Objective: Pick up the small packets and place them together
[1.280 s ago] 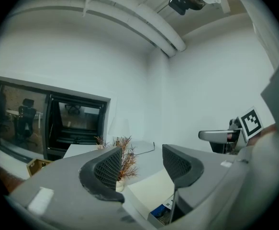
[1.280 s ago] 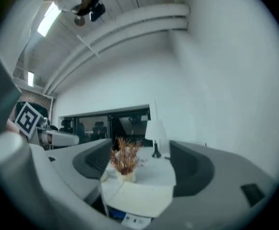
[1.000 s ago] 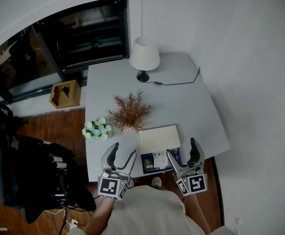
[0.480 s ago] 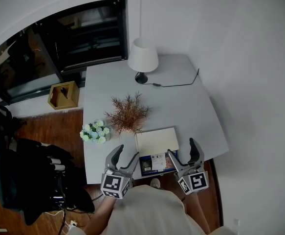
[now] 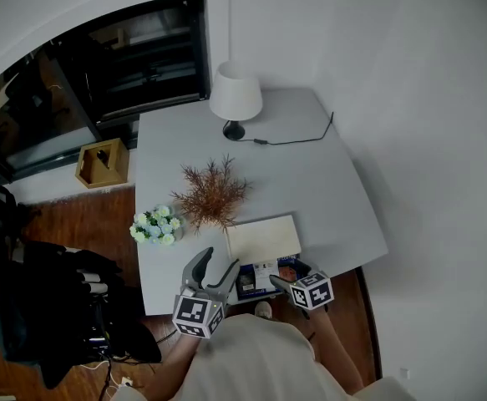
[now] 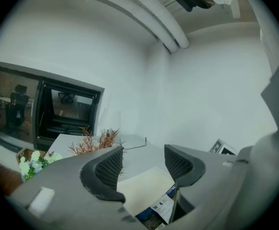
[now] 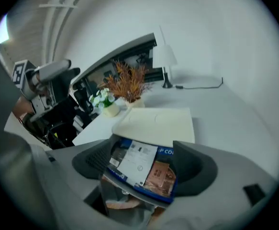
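- The blue packet (image 5: pixel 260 278) lies at the near edge of the white table (image 5: pixel 310 174), just in front of a cream box (image 5: pixel 262 238).
- The right gripper (image 7: pixel 141 164) points down at it. Its jaws have just been closing a little and stand wide apart, with the packet between them (no pressing is visible).
- The left gripper (image 6: pixel 143 166) hovers beside, with its jaws apart and nothing between them.

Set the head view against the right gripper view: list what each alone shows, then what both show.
Head view only: the light wooden box on the floor and the person's beige top. Right gripper view only: the right gripper up close, jaws apart, just closed slightly, with the blue printed packet between them. Both: that packet, the flat cream box, the white-shaded table lamp, the dried reddish-brown plant and the pot of white flowers.
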The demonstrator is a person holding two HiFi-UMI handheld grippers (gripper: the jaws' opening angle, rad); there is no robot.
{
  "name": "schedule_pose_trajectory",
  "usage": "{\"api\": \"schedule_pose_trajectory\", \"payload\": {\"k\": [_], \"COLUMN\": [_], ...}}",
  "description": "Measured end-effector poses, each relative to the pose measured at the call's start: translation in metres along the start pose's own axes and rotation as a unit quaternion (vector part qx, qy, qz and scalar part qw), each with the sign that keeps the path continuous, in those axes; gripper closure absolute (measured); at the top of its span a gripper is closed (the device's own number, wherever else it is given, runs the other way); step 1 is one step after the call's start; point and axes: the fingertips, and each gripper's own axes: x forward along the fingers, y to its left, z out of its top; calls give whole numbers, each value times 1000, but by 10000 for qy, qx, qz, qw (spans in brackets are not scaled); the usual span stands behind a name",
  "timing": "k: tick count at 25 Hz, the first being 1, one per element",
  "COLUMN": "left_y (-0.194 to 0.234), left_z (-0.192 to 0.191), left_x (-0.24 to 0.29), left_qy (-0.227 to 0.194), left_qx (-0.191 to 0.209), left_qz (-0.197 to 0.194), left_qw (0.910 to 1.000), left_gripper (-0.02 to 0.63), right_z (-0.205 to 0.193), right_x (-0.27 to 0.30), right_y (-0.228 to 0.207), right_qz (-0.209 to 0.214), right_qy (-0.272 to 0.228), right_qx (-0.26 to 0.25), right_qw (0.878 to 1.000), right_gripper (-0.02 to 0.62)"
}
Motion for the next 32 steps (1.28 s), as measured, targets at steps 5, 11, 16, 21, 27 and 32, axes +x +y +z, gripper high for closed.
{"api": "schedule_pose_trajectory", "payload": {"k": [5,11,16,21,27,32], "left_y": [6,11,21,30,32,28], "left_z": [-6,-11,-6,-6,-7,-9], "left_x": [-5,-13,-17,-20,-18,-12], "left_qy": [97,158,106,101,111,119], "left_qx": [60,59,83,78,64,51], "left_qz": [69,158,287,378,347,270], "left_qw": [9999,9997,9995,9992,9993,9996], "left_gripper": [325,325,325,325,325,325], "right_z": [-34,-52,-41,-41,-41,-33], "right_x": [44,76,83,74,52,23], "right_y": [2,-1,6,2,9,11], "right_qz": [57,-353,-549,-658,-588,-601], "right_qy": [880,1587,1529,1408,1286,933], "right_qx": [-153,-511,-1071,-996,-1066,-971], "right_qw": [9960,9854,9809,9828,9842,9891], "right_gripper": [198,198,282,407,494,515]}}
